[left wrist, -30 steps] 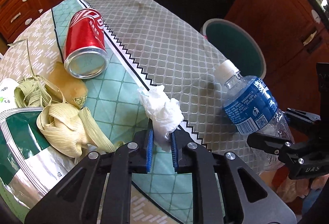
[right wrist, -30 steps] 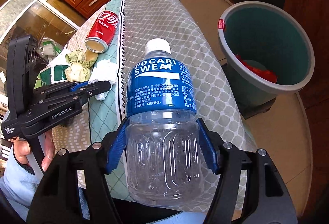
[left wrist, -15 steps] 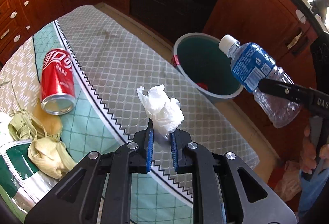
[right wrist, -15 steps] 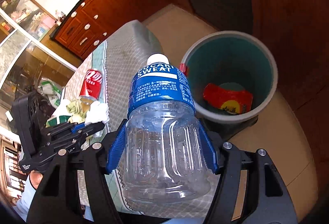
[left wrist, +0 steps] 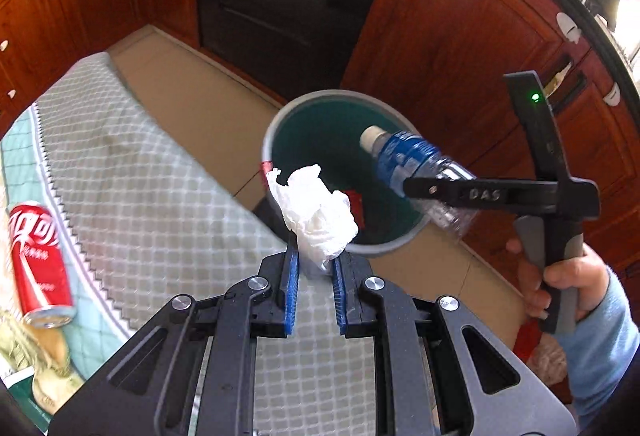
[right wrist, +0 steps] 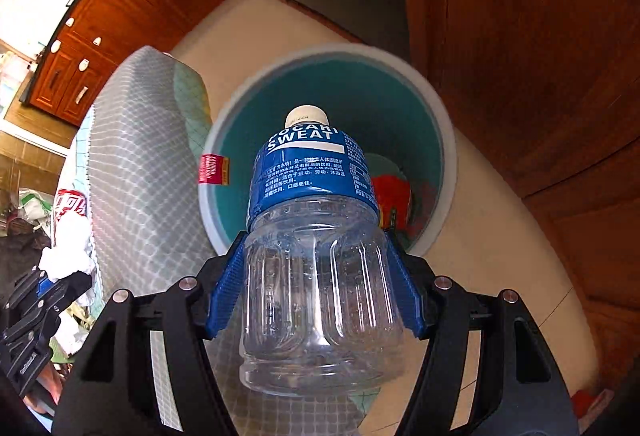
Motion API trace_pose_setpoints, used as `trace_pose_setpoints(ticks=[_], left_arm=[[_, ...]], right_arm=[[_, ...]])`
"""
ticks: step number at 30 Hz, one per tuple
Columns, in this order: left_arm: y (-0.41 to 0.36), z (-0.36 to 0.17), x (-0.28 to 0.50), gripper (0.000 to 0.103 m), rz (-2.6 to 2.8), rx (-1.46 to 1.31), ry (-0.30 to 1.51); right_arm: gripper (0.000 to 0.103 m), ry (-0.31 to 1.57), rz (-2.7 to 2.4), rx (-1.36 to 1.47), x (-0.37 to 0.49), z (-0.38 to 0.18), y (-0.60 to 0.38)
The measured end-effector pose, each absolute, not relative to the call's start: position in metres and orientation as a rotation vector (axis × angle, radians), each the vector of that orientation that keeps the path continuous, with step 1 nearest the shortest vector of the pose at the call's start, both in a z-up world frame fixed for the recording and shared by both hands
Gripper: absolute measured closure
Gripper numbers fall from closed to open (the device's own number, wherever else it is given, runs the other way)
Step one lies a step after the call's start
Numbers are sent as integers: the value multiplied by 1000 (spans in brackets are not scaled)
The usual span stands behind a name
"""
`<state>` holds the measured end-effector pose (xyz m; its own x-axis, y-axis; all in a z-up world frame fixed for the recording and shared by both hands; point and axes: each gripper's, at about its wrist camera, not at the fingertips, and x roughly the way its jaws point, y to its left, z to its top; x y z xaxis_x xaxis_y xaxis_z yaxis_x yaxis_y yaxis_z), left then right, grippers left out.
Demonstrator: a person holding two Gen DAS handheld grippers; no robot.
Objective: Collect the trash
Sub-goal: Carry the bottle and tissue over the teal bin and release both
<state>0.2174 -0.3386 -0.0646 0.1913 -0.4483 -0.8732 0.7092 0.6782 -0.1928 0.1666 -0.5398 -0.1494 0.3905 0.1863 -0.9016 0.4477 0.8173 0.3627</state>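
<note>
Quilted grey-and-mint cloth covers the desk (left wrist: pixel 132 188); round grey bin with teal inside (left wrist: pixel 304 108) sits on the floor off its far edge, red wrapper (right wrist: pixel 394 196) already in. Left on the desk: red drink can (left wrist: pixel 36 268) and pale husk scraps (left wrist: pixel 36 368) at the left edge. Right hand-held gripper (right wrist: pixel 316 288) spread wide, clamping a clear plastic bottle with blue label (right wrist: pixel 316 236) above the bin. Left hand-held gripper (left wrist: pixel 315 268) nearly closed, pinching a crumpled white tissue (left wrist: pixel 316 212) over the desk's far edge, by the rim.
</note>
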Motion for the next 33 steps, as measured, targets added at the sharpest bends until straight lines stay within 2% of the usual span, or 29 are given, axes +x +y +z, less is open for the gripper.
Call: trace_pose_setpoints(ticks=[8,15,19,23,27,28,30,32,33], left_arm=[[-383,-80,219,88,-868,319,1135],[-405,-94,222,88,-865,348,1156],[-413,-101,224,88,-865,357,1165],[-416,-110,231,87,-872,370,1172],[-423,-116,234,86,-873,374,1183],[-427,-118,236,84,-874,375,1190],[-433,-119,237,73,-879,377,1192],[-437,-116,237,39,-860,388,1160],[-440,-114,237,35,-847,393,1138]], right_arm=[[37,1233,-186,686,174,-176,-551],[36,1198,-185,682,166,-168,-556],[28,1166,-204,690,155,-156,-560],[14,1132,-235,730,143,-146,-565],[14,1107,-254,774,135,-140,-567],[14,1103,-259,769,135,-138,-567],[14,1098,-267,762,130,-132,-570],[14,1089,-262,761,128,-129,-571],[14,1087,-262,760,127,-128,-571]])
